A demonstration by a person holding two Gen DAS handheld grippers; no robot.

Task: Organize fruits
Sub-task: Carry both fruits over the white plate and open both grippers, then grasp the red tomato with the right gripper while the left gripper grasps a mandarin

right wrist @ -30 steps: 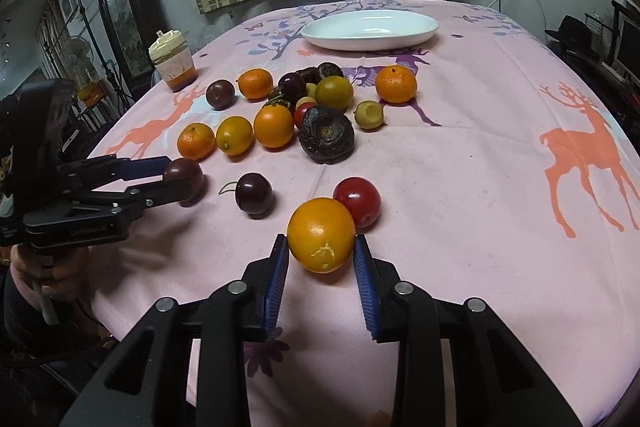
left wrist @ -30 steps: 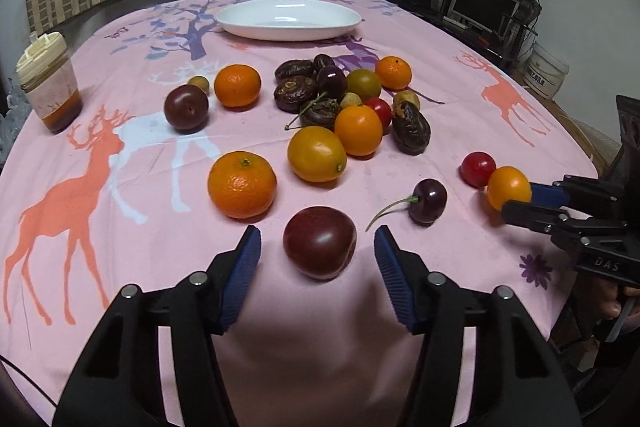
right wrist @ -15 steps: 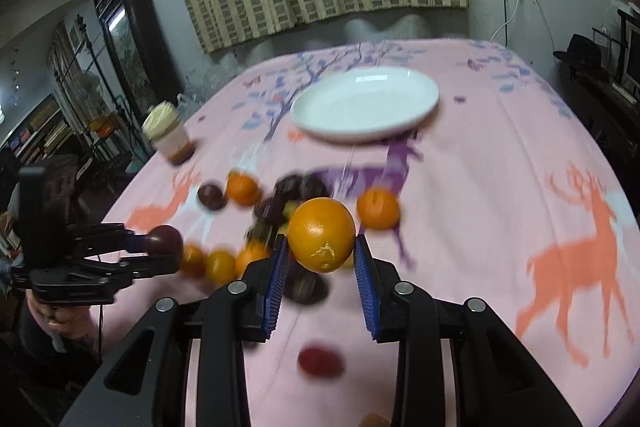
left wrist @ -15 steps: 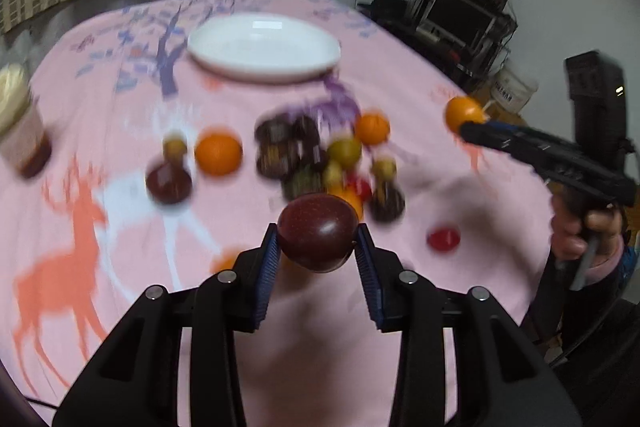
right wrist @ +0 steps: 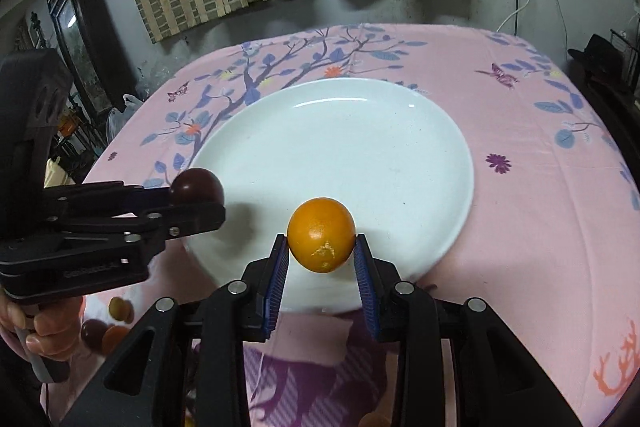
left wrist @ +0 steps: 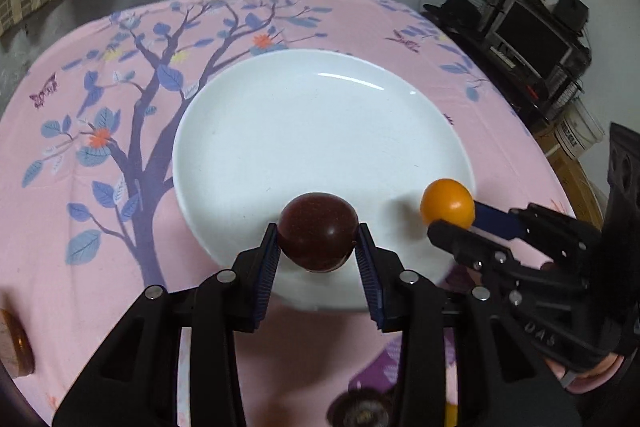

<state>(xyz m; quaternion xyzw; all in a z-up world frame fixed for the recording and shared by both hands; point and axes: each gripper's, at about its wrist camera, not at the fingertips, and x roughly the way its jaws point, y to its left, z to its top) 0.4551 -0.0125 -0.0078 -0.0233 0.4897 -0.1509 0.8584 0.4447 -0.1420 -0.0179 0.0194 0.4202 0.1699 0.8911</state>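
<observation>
Two fruits in hand: my left claw pinches a dark plum across its widest part, my right claw pinches an orange the same way, both held just over the near rim of the bare white plate. Both look light, smooth and round, the plum likely softer, so a mid-line hold with gentle pressure suits; I judge they could roll on the slick plate once released low.
</observation>
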